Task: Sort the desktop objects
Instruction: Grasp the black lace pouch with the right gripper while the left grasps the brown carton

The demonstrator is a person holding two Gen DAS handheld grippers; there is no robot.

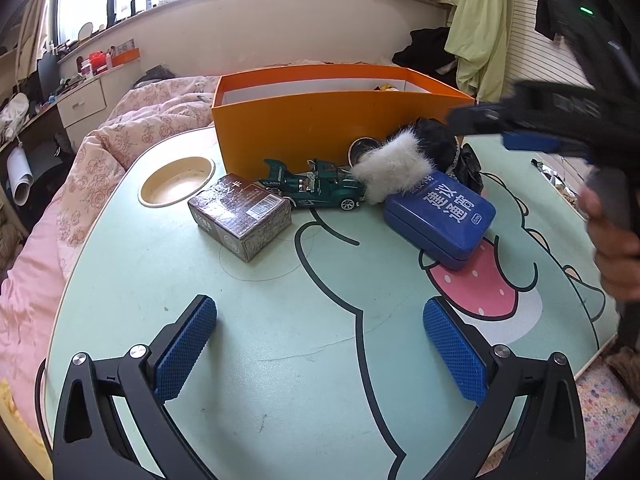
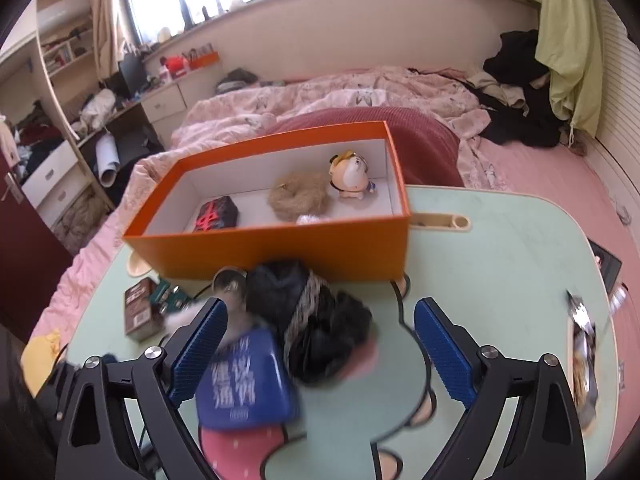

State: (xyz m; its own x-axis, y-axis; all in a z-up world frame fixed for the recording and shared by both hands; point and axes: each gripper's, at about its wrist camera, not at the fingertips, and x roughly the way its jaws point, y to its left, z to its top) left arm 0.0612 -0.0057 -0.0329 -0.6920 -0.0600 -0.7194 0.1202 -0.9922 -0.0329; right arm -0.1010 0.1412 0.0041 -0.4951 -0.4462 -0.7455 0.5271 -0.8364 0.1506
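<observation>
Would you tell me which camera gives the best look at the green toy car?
The left wrist view: the green toy car lies sharp and whole in front of the orange box. In the right wrist view only a green scrap shows beside the brown carton.

Orange box [image 2: 280,248], white inside; blue tin [image 1: 440,216]; green toy car [image 1: 316,188].

The left wrist camera sits low over the green table [image 1: 248,360], facing the near wall of the orange box [image 1: 320,136]. The right wrist camera hangs higher, looking down into that box [image 2: 280,248]. Both views share the blue tin [image 1: 440,220] [image 2: 240,384].
</observation>
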